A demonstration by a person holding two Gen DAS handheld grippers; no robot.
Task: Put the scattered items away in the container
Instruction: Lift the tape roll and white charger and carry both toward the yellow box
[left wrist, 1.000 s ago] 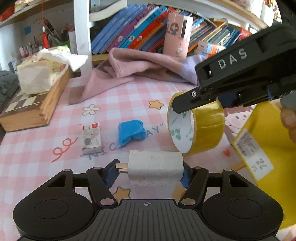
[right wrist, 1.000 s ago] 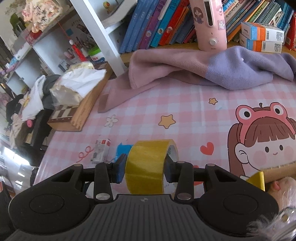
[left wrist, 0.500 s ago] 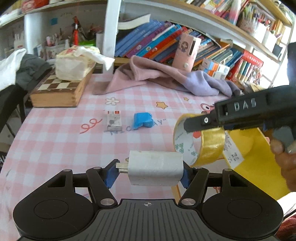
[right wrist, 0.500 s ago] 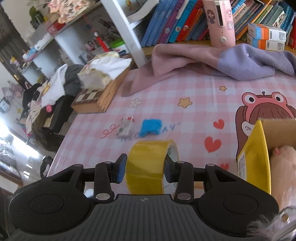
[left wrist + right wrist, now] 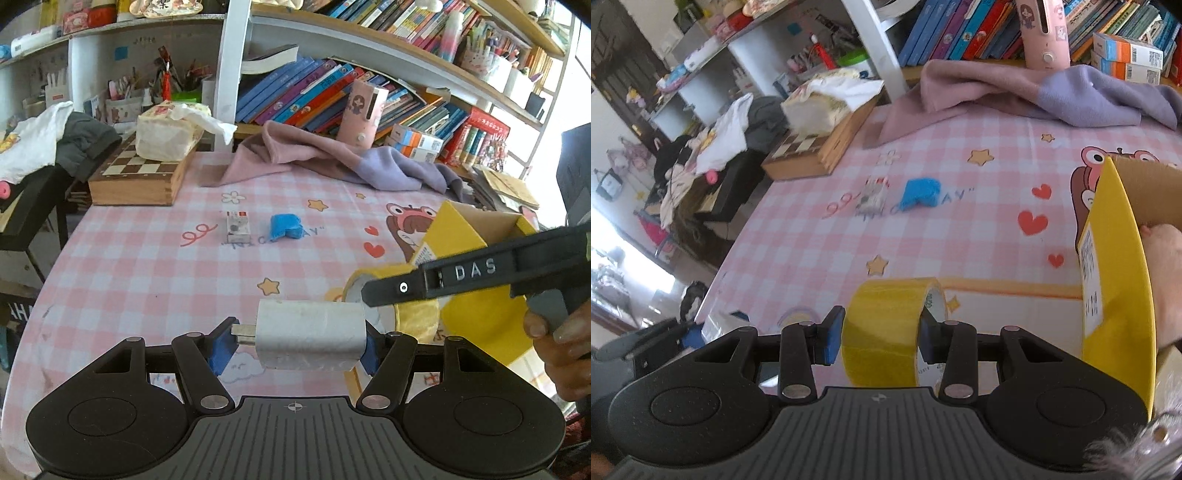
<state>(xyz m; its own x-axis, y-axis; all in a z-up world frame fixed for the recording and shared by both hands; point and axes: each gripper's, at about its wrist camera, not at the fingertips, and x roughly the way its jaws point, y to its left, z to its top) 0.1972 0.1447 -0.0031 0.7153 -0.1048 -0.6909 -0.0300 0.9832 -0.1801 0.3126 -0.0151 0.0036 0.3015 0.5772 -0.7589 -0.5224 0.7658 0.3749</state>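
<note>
Left gripper is clamped on a white charger, right gripper pinches the yellow tape roll, both carried off the table, probably toward the yellow box nearby.

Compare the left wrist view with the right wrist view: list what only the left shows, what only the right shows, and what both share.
Only the left wrist view: the left tongs clamped on a white charger, and the right tongs' black arm marked DAS from the side, with the hand holding it.

Only the right wrist view: the right tongs seen from behind, pinching the tape's wall, and something pale pink inside the box.

Both: the yellow tape roll, yellow box, blue item, small white packet, chessboard case and pink cloth.
</note>
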